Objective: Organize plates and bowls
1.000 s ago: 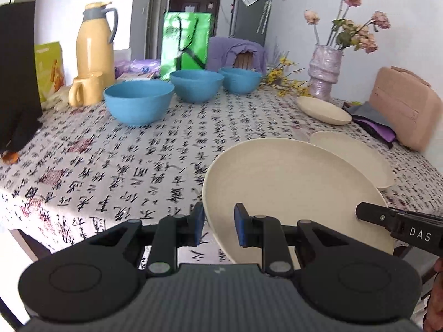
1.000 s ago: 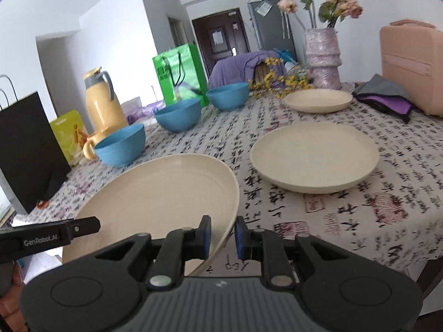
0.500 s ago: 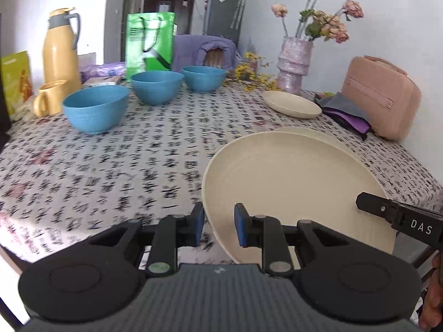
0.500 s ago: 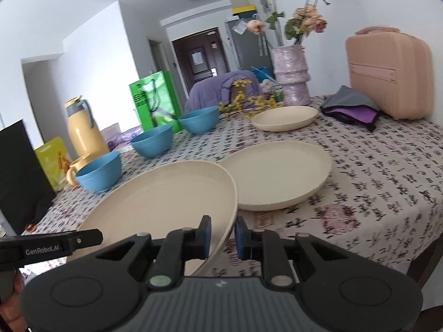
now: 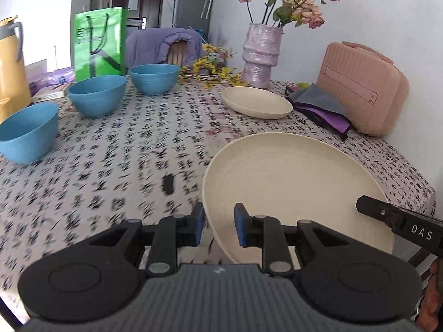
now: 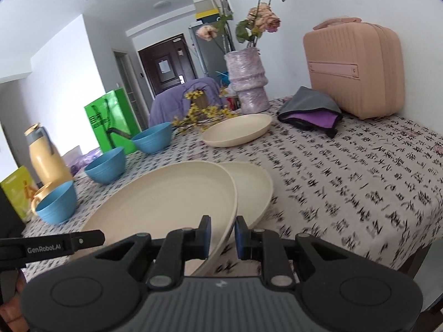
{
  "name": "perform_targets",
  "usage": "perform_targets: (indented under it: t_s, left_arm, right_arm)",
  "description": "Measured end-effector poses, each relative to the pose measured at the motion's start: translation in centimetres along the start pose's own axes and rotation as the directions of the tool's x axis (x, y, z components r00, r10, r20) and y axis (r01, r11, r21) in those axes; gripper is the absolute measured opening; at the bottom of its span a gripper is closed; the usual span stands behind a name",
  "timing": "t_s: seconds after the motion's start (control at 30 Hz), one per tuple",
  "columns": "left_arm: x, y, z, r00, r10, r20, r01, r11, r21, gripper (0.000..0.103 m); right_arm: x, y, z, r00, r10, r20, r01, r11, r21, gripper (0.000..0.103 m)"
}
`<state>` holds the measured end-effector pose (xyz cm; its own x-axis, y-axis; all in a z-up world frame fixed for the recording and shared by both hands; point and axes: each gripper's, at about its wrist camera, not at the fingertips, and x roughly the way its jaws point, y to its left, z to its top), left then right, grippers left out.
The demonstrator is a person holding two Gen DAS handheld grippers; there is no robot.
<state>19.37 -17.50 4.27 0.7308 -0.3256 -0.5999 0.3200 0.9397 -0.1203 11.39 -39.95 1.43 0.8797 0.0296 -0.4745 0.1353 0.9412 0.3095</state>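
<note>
Big cream plate (image 5: 293,191) held up off the table, tilted, one gripper on each side. Left gripper (image 5: 217,228) pinching its near-left rim, blue pads (image 5: 240,228) either side of the edge, so clamped on the plate. Right gripper (image 6: 223,235) same deal on the opposite rim, jaws squeezed onto the edge. Partly overlapping a second plate (image 6: 253,185) lying flat on the tablecloth (image 6: 360,166), right of and below the held one; can't tell whether the two are touching. Third plate (image 5: 256,101) further back, near the purple vase (image 5: 261,55) with the faded roses. Three blue bowls (image 5: 97,96) lined up along the far left, separate, not stacked, running from near left to far middle. Yellow jug (image 6: 45,156) and mug at the left edge, green bag (image 5: 98,43) behind the bowls. Pink case (image 5: 362,85) at the far right with a grey and purple cloth (image 5: 321,108) lying in front of it. Small dark thing (image 5: 168,184) on the cloth near the held plate's left, too blurry to call.
</note>
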Motion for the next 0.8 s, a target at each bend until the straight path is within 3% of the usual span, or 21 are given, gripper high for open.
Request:
perform_targets:
  t_s: [0.37, 0.8]
  left_arm:
    - [6.2, -1.0, 3.7, 1.0, 0.005, -0.009, -0.005, 1.0, 0.005, 0.023]
    - [10.1, -0.5, 3.9, 0.997, -0.004, -0.082, 0.006, 1.0, 0.021, 0.028]
  right_arm:
    - [5.8, -2.1, 3.3, 0.999, -0.038, -0.031, 0.038, 0.999, -0.002, 0.018]
    - [10.1, -2.3, 3.7, 0.994, -0.075, -0.076, 0.07, 0.995, -0.066, 0.022]
